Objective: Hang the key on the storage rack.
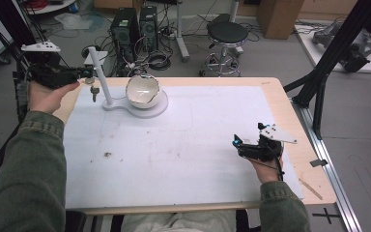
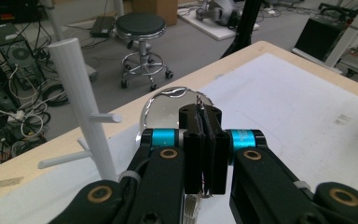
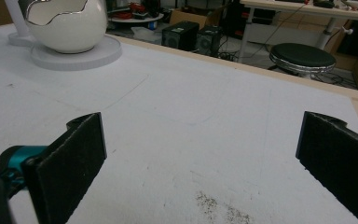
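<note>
Fingers (image 2: 193,154) of my left gripper (image 2: 205,140) were pressed together on a thin key ring (image 2: 199,100), gripping only its edge, with the key (image 1: 94,92) dangling below them beside the white peg stand (image 2: 77,93). That slim hold was my worry: a knock against the short peg (image 2: 105,118) could have twisted the ring out and dropped the key onto the table (image 1: 198,125). A swinging key could also have missed the peg or struck the egg-shaped bowl (image 1: 142,90) beyond. My right gripper (image 1: 239,145) rested well apart, its fingers spread wide and empty, too far away to catch anything.
</note>
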`<state>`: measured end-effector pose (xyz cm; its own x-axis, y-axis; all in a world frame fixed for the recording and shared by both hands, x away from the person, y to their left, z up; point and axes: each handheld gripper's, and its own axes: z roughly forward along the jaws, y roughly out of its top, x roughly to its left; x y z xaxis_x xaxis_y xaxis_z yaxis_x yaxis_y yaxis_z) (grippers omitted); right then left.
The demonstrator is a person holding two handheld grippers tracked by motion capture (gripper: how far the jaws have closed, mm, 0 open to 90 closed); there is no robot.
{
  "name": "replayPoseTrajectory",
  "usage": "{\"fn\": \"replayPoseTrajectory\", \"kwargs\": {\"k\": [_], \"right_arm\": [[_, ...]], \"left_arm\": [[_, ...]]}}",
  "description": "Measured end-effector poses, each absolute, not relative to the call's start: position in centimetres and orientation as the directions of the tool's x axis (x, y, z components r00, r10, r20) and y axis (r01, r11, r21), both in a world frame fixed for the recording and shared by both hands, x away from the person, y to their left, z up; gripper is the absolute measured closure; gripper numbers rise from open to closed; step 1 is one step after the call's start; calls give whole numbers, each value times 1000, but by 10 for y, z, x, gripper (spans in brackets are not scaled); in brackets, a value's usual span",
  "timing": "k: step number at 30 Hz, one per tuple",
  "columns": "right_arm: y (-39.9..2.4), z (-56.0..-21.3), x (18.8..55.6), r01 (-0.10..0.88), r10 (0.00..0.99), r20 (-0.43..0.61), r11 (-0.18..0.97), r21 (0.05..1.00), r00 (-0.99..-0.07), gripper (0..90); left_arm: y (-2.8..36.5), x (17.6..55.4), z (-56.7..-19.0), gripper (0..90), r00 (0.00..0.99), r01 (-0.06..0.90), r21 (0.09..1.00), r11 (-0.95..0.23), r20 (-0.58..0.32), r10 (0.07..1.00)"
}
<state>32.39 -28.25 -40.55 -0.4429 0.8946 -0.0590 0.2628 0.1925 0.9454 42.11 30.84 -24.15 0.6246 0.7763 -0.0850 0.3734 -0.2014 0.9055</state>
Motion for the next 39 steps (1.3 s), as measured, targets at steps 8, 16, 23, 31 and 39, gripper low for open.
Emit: {"fn": "replayPoseTrajectory", "kwargs": {"k": [8, 16, 23, 31, 39], "right_arm": [[-282, -406, 321, 265, 896, -71, 204, 942, -438, 5], [-285, -406, 320, 267, 899, -67, 199, 943, -432, 5], [-287, -407, 319, 269, 901, -71, 202, 942, -429, 5], [-287, -407, 318, 270, 902, -72, 202, 941, -425, 5], [-287, -408, 318, 274, 902, -74, 207, 939, -426, 5]], "left_arm": [[321, 435, -239, 876, 581, 370, 920, -128, -122, 804], [332, 457, -251, 876, 538, 385, 923, -9, -217, 815], [332, 463, -253, 876, 524, 342, 939, 43, -228, 820], [331, 465, -255, 876, 526, 353, 934, 47, -240, 816], [327, 471, -260, 875, 508, 368, 928, 52, -248, 825]]}}
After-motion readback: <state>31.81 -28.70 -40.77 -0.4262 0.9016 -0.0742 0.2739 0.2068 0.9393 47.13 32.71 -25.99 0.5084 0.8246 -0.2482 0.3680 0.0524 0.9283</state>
